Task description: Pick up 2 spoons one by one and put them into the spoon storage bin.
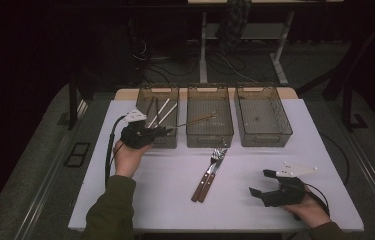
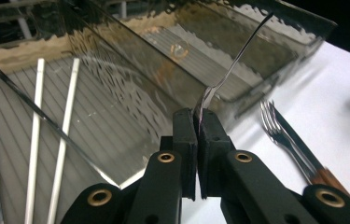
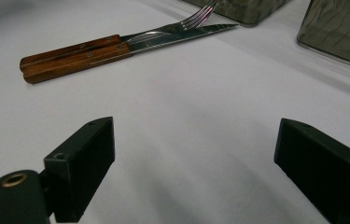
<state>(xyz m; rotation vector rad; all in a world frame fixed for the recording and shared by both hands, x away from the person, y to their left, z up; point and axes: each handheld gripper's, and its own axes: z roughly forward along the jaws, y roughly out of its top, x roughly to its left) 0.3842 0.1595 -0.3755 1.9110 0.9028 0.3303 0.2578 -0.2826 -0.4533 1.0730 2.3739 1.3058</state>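
Leftmost, the left gripper hangs at the near edge of the left bin, jaws clamped on the head end of a thin metal utensil whose handle reaches over the middle bin. Centre: fork and knife side by side on the table. Right gripper rests low, jaws wide apart, empty.

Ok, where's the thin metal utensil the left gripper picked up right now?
In the high view the thin metal utensil sits clamped in the left gripper, reaching right from the left bin over the middle bin.
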